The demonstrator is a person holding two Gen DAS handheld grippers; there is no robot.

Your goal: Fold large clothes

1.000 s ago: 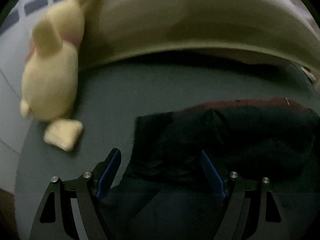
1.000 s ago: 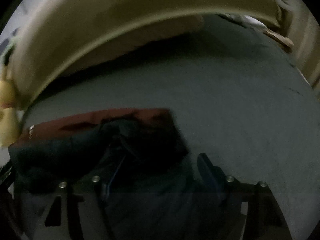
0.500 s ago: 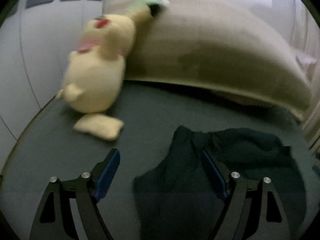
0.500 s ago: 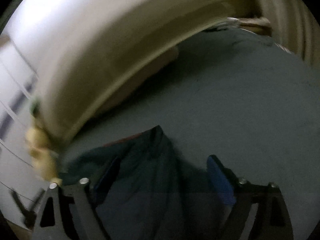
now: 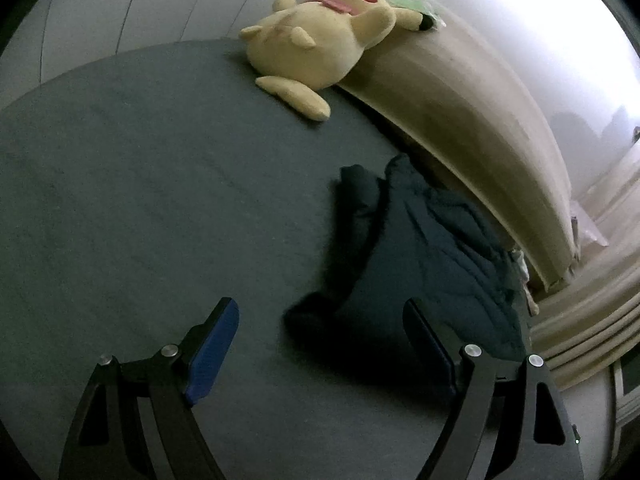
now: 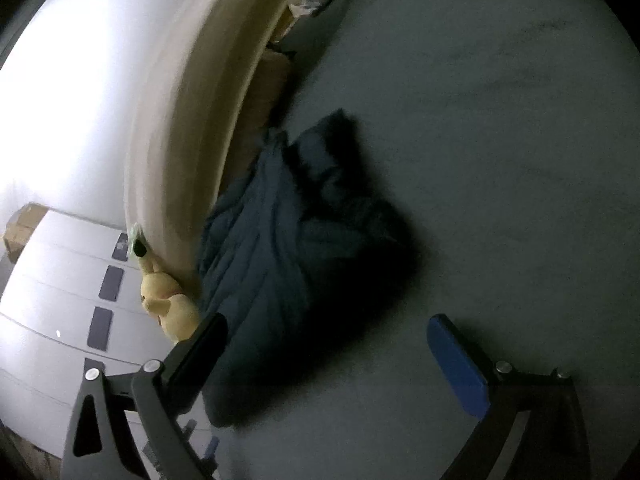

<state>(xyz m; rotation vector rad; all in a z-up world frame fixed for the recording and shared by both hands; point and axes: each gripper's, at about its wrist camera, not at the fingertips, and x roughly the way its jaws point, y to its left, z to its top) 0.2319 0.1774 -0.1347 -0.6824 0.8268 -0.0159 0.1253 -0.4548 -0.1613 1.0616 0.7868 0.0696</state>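
Grey bed (image 5: 140,184), crumpled dark garment (image 5: 420,264), yellow plush (image 5: 316,40)

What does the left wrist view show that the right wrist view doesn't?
Only the left wrist view shows the plush toy's face and the left gripper, open and empty. Only the right wrist view shows the drawer fronts, a cardboard box and the right gripper, its jaws opening with nothing between them. Both show the dark garment bunched on the grey bed, the headboard and the plush toy.
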